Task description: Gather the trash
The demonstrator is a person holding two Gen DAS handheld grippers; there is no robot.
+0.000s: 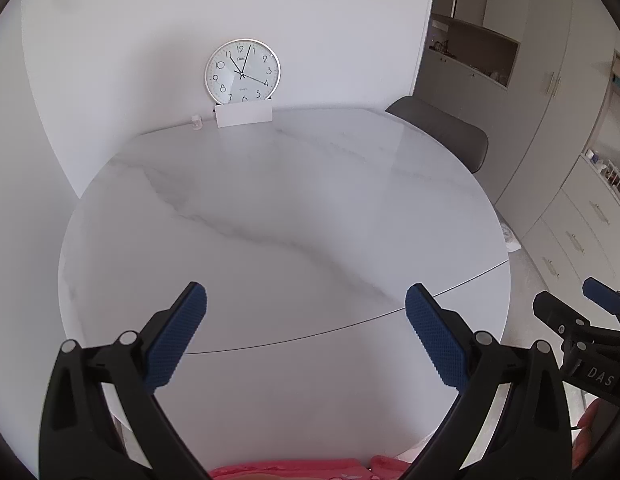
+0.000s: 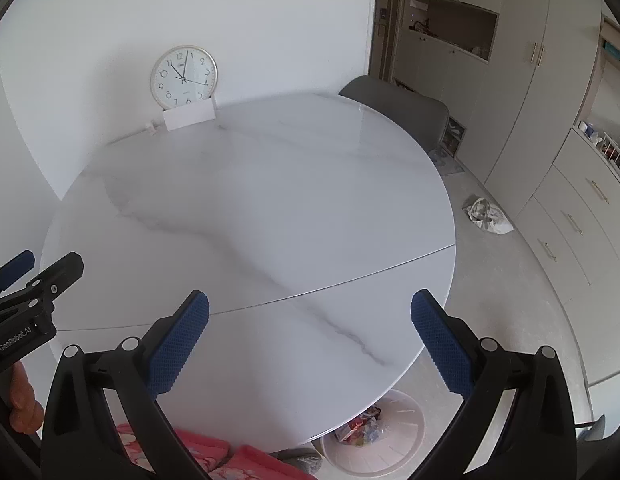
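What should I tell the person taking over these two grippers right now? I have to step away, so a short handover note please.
Left gripper: open, empty, held over the near side of the marble table.
Right gripper: open, empty, over the table's near right part.
Trash: wrappers already lie in the white bin on the floor under the table's near right edge.
A crumpled white bag lies on the floor by the drawers.
On the table: only a clock, a white card and a small item by the wall, not obviously trash.
Done: tabletop looks cleared. Left: possibly the floor bag.
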